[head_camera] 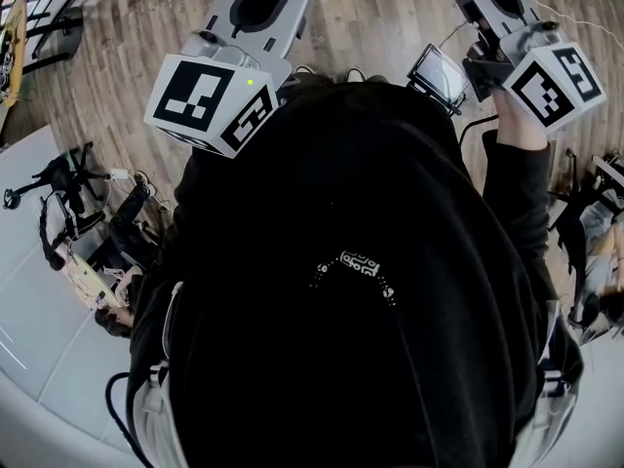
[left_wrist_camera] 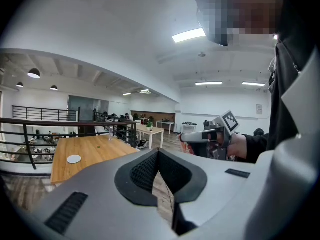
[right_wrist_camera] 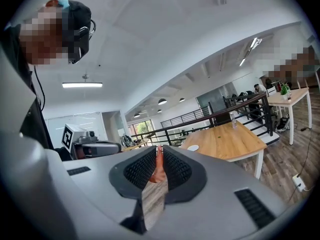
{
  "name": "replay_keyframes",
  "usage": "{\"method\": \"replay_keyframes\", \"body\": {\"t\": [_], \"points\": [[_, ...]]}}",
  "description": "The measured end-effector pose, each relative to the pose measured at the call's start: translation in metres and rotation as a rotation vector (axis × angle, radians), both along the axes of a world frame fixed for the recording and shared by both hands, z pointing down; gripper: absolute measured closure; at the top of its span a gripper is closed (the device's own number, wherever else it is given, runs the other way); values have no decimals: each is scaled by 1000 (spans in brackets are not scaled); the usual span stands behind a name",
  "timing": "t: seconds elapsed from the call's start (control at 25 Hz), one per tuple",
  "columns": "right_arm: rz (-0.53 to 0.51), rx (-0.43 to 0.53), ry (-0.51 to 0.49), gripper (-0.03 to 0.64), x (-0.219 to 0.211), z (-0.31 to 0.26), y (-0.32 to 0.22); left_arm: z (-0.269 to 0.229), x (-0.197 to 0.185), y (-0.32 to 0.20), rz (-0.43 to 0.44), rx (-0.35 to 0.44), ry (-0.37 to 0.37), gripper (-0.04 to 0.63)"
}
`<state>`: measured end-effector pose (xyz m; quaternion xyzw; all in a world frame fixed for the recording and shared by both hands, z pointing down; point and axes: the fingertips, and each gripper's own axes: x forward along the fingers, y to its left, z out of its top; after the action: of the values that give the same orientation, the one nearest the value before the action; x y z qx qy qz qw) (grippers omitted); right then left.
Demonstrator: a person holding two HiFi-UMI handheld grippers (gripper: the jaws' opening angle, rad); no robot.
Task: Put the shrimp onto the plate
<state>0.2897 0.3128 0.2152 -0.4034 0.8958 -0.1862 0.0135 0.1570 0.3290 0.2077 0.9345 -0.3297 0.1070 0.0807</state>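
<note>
Pinching the shrimp (right_wrist_camera: 158, 171) lengthwise between narrowly parted pads, the right tongs (right_wrist_camera: 159, 150) face the plate (right_wrist_camera: 193, 147), which lies well ahead and slightly rightward on the wooden tabletop (right_wrist_camera: 227, 141). The left tongs (left_wrist_camera: 158, 152) are pressed together, empty.

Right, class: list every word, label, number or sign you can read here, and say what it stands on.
No text here can be read.
Marker cube and the other marker cube: square patterns only, no letters.
White print on the black top: too blurred to read.
Wall notice: too small to read.
</note>
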Motion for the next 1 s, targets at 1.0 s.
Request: {"method": "replay_keyframes", "body": {"t": [1.0], "points": [[101,-38,36,563,26,1,-30,12,22,-57,96,-31,47,592]]}}
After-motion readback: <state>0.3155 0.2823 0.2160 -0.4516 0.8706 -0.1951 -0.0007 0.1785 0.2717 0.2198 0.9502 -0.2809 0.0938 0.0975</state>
